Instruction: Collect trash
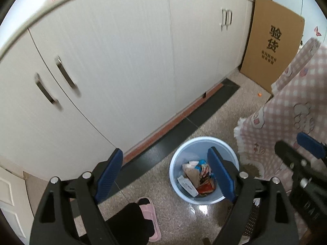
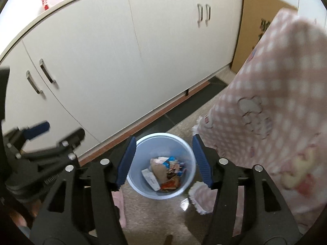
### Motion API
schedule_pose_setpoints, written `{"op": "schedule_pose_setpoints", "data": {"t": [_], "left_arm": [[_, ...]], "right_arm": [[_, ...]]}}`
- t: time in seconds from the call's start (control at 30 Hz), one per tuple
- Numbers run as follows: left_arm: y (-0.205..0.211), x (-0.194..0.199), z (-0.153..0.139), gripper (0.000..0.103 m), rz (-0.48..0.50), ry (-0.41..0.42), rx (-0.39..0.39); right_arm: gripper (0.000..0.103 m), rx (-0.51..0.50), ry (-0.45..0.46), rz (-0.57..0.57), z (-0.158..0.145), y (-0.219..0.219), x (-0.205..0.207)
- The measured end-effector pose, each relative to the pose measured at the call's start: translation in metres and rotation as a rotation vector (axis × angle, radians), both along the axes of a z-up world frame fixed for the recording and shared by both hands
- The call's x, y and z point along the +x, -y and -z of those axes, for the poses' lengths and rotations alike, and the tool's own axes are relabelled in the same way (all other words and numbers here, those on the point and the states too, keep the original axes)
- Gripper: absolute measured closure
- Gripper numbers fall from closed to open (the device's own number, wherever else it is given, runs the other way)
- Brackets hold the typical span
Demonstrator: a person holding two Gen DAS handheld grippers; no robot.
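The trash (image 2: 163, 173) lies in the bottom of the pale blue bin (image 2: 143, 189), a heap of wrappers, a brown paper bag and a small white box, and the bin stands on the speckled floor (image 1: 184, 220) just near of the white cabinets (image 1: 122, 61). Your left gripper (image 1: 165, 175) hangs above the bin with its blue pads wide apart and nothing between them. Your right gripper (image 2: 163, 161) is also over the bin, jaws apart and empty, the bin showing in the gap. To the right, a pink checked cloth (image 2: 265, 112) drapes down beside the bin. A cardboard box (image 1: 271, 45) leans at the far right. A pink slipper (image 1: 149, 208) sits near left.
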State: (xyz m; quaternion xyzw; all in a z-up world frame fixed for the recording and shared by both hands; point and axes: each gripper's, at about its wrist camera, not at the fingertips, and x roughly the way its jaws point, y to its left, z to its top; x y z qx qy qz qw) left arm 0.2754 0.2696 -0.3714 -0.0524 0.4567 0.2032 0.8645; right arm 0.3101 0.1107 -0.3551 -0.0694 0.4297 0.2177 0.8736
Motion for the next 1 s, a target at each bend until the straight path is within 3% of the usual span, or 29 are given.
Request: {"op": "schedule_pose_setpoints", "data": {"t": [0.33,0.6,1.0], "left_arm": [[0.031,-0.04,-0.111,0.017,0.035,0.169,0.085],[0.08,-0.09,-0.21,0.011,0.14,0.339,0.102],[0.159,-0.174,-0.298,0.008,0.309,0.543,0.121]], "right_arm": [[0.029,0.001,0.16,0.007,-0.097,0.028,-0.063],[0.022,0.051,0.314,0.096,-0.189,0.092,-0.124],[0.013,0.127,0.471,0.272,-0.288,0.178,-0.22]]}}
